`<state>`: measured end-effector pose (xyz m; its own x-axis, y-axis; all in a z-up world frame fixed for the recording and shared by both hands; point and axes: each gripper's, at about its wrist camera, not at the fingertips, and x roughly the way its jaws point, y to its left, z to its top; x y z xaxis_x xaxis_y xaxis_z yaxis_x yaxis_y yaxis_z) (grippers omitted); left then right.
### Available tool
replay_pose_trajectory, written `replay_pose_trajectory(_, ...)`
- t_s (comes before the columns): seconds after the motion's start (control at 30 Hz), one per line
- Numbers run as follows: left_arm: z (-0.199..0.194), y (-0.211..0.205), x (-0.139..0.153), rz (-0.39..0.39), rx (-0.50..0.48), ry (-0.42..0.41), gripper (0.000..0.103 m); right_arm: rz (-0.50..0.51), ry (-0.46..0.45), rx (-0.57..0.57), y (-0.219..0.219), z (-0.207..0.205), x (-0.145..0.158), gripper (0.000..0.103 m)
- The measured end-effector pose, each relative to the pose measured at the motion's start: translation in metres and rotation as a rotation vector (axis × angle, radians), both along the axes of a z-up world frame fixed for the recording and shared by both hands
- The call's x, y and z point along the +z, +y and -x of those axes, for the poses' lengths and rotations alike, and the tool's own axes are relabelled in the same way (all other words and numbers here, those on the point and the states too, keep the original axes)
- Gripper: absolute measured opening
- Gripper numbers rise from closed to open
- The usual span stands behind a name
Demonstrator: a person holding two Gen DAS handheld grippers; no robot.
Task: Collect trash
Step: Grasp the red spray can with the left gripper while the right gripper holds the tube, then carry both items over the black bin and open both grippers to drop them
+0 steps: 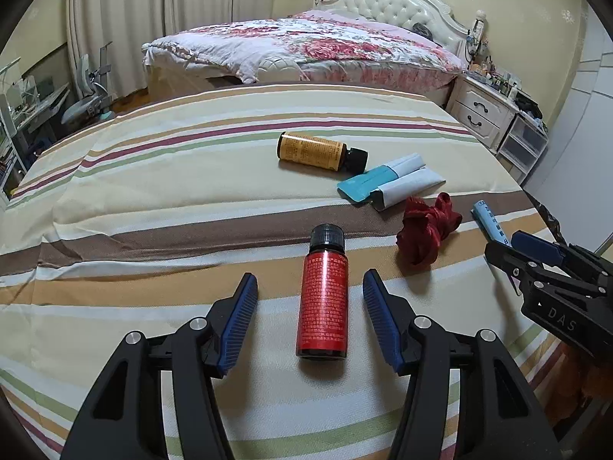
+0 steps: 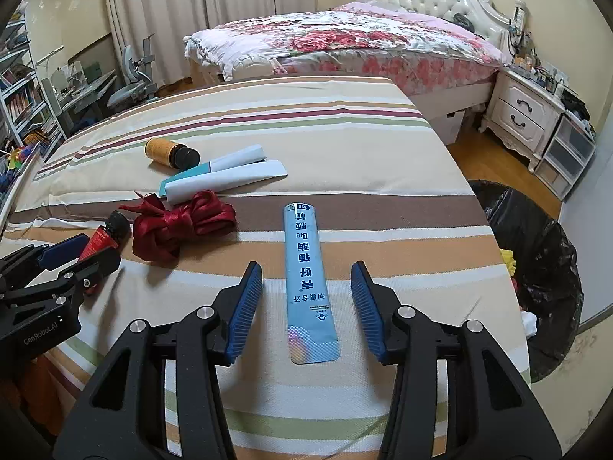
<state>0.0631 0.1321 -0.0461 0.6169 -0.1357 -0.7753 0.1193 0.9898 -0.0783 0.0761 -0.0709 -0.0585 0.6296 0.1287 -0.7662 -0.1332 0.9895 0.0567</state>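
A red bottle [image 1: 323,299] with a black cap lies on the striped cloth between the open fingers of my left gripper [image 1: 310,281], untouched. A light blue sachet [image 2: 308,287] lies flat between the open fingers of my right gripper [image 2: 306,272], also untouched. The sachet's tip shows in the left wrist view [image 1: 490,222], beside my right gripper [image 1: 509,247]. A crumpled red ribbon [image 2: 176,226], a white and teal paper packet [image 2: 226,178] and an orange bottle [image 2: 170,152] lie farther back. My left gripper [image 2: 84,253] shows at the left of the right wrist view.
A bin lined with a black bag [image 2: 536,260] stands on the floor right of the striped table [image 2: 345,134], holding some trash. A bed [image 2: 364,42] with a floral quilt is behind, a white nightstand [image 2: 525,115] to its right, shelves [image 2: 19,96] on the left.
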Motion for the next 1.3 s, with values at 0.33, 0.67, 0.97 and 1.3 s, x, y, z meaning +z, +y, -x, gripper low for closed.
replay_pose_trajectory(0.33,0.010,-0.008,0.000,-0.029,-0.037,-0.032,0.025,0.031,-0.005,-0.008,0.000,0.003,0.000,0.020)
replay_pose_trajectory(0.67,0.029,-0.011,0.016,0.015,-0.018,-0.080,0.025,-0.003,-0.033,-0.033,-0.014,0.018,0.013,0.020)
replay_pose_trajectory(0.97,0.039,-0.048,0.041,0.051,-0.073,-0.146,0.025,-0.018,-0.090,-0.096,-0.047,0.032,0.033,0.020)
replay_pose_trajectory(1.3,0.028,-0.125,0.050,0.061,-0.212,-0.182,0.025,-0.013,-0.135,-0.232,-0.113,0.037,0.045,0.020)
